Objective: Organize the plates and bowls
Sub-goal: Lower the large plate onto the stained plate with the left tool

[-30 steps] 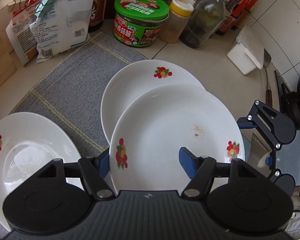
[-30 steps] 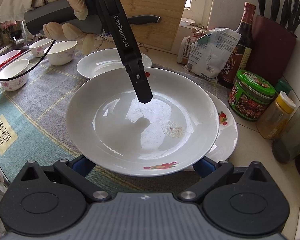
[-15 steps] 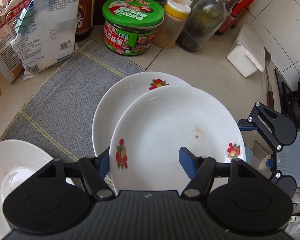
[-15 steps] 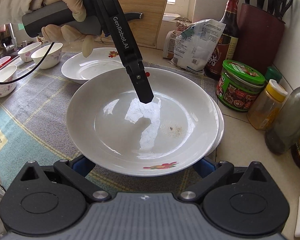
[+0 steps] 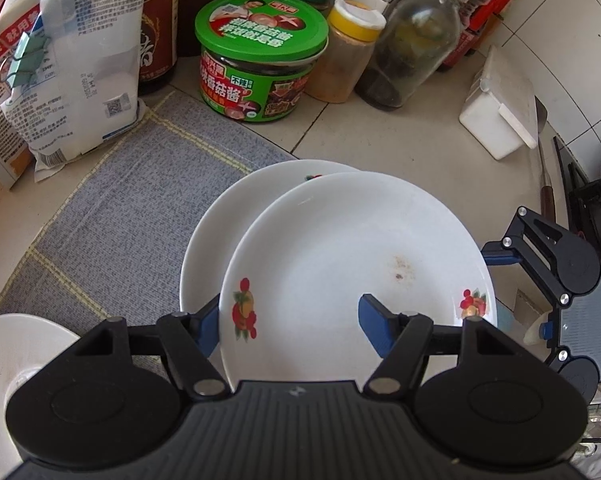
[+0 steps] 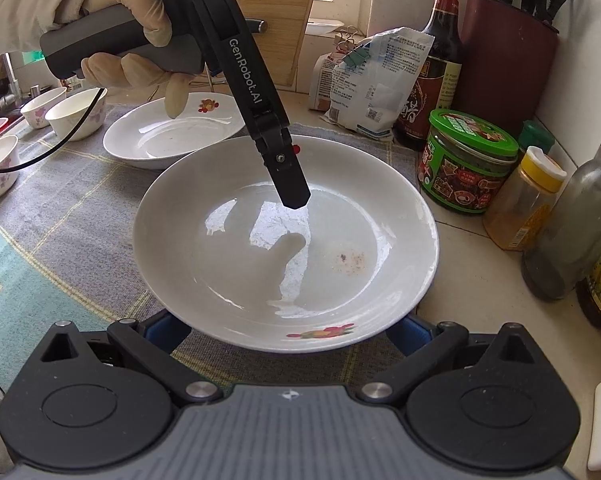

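My left gripper [image 5: 290, 322] is shut on the rim of a white plate [image 5: 340, 264] with fruit prints and a small brown stain. One blue pad is inside the plate and the other is outside its rim. In the right wrist view its finger [image 6: 290, 188] reaches down into the plate [image 6: 260, 280]. The plate hangs just above a second matching plate [image 5: 220, 240], which it covers almost fully. My right gripper [image 6: 288, 330] is open, its blue pads spread wide under the plate's near rim. A third plate [image 6: 160, 136] lies on the mat behind.
A grey woven mat [image 5: 120, 208] covers the counter. A green-lidded jar [image 5: 256, 56], a yellow-capped spice jar [image 5: 348, 52], bottles and a clipped bag [image 5: 80, 60] line the wall. A white box [image 5: 500, 108] sits to the right. Small bowls [image 6: 76, 114] stand far left.
Both grippers and the held plate have shifted toward the jars, over the second plate, which shows less now. The third plate has slid toward the left edge of the left wrist view.
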Tool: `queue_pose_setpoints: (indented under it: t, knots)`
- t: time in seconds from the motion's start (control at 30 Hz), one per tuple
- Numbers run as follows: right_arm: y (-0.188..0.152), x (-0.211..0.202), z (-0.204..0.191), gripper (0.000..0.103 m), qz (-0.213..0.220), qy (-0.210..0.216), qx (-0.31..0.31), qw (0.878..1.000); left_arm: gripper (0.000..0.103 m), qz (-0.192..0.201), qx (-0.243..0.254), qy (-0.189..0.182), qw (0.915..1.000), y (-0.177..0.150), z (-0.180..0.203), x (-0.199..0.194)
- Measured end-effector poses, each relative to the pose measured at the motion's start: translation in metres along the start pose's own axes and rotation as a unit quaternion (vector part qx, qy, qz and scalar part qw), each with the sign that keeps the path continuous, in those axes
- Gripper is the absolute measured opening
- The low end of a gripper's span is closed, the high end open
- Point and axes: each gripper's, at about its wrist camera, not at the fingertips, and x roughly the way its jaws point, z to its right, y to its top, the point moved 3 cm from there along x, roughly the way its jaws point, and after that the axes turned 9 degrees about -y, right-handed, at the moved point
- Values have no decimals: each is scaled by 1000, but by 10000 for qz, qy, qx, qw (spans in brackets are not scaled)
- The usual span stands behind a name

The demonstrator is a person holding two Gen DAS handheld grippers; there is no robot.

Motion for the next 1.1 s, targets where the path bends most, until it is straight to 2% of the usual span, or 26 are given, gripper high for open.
queue_pose_setpoints:
  t: [0.97, 1.1]
  knots:
    - [12, 11, 1, 103, -554, -112, 323, 9979, 69, -109, 113, 115, 9998, 11, -8, 15]
    - [12, 11, 1, 103, -558, -157, 327, 9978, 77, -134, 189, 107, 9997, 10, -6, 19]
